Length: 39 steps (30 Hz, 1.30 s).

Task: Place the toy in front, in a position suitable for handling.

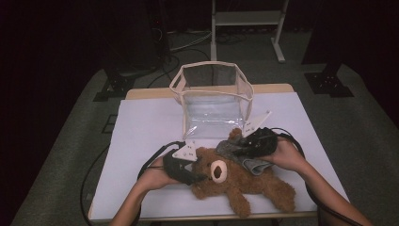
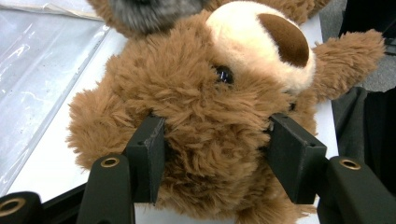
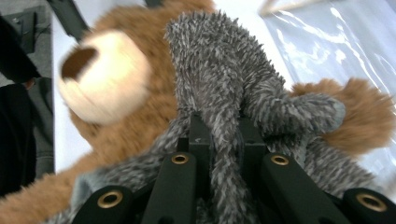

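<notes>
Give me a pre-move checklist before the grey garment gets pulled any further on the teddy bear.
1. Left tool clamped on the brown plush teddy bear, at its head: ok.
2. Right tool pinching a fold of the fuzzy grey fabric garment: ok.
3. Garment lying against the bear, beside its cream muzzle: ok.
4. Garment fully on the bear: not ok, it sits bunched at one side.
5. Clear plastic bag with beige trim standing open behind the bear: ok.
6. Bear resting flat on the white table: ok.
</notes>
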Tool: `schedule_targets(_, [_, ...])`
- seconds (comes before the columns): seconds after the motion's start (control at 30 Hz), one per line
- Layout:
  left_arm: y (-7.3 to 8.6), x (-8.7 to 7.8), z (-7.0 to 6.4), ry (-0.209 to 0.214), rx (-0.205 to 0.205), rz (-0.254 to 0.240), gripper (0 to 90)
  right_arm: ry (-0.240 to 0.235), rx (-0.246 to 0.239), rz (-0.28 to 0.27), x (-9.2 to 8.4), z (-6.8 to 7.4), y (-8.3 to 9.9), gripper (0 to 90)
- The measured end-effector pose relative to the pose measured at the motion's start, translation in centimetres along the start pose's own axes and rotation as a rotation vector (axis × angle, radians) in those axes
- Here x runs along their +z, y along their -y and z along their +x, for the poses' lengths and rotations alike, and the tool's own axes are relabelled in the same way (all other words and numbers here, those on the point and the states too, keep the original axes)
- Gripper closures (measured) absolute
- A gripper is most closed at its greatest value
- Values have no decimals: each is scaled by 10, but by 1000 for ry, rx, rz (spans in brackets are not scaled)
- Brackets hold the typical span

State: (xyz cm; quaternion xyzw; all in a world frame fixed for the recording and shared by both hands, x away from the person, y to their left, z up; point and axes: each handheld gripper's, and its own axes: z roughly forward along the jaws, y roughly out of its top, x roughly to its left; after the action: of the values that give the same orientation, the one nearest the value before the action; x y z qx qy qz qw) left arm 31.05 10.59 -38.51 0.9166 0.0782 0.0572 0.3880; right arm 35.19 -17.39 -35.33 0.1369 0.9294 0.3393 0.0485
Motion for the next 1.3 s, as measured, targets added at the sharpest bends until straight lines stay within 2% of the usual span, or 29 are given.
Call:
schedule_targets(0.1, [-1, 1, 0, -4, 10, 4, 415, 38, 30, 9, -14, -7, 12, 799])
schedule_targets(0.17, [-3, 4, 0, -1, 11, 7, 418, 40, 36, -2, -22, -6, 16, 799])
schedule_targets(0.27, [-5, 8, -1, 9, -1, 1, 423, 24, 17, -38, -33, 5, 13, 798])
schedule_targets(0.33, [-7, 10, 1, 9, 7, 7, 425, -4, -14, -66, -35, 16, 6, 799])
schedule_targets(0.43, [-10, 13, 0, 9, 5, 5, 424, -36, -35, -78, -31, 30, 0, 798])
schedule_targets(0.53, [-10, 13, 1, 7, 13, 11, 423, -47, -70, -49, -20, 38, 0, 798])
schedule_targets(0.63, [-9, 10, 1, 3, 7, 2, 413, -37, -47, -16, -12, 34, 12, 799])
schedule_targets(0.73, [-8, 8, 1, -4, 2, -10, 395, -51, -12, -39, -12, 26, 20, 799])
schedule_targets(0.9, [-3, 4, -2, -18, 7, -1, 379, -45, 10, -51, -13, 20, 23, 799])
schedule_targets(1.03, [1, 8, -2, -22, -4, -15, 402, -52, 14, -71, -13, 24, 16, 799])
schedule_targets(1.07, [1, 9, -1, -20, -6, -18, 409, -53, -5, -83, -14, 25, 12, 799])
schedule_targets(1.17, [-2, 10, 0, -23, -4, -13, 413, -72, -20, -115, -13, 30, -1, 799])
schedule_targets(1.3, [-4, 12, 0, -28, -2, -3, 413, -72, -35, -119, -3, 29, -16, 799])
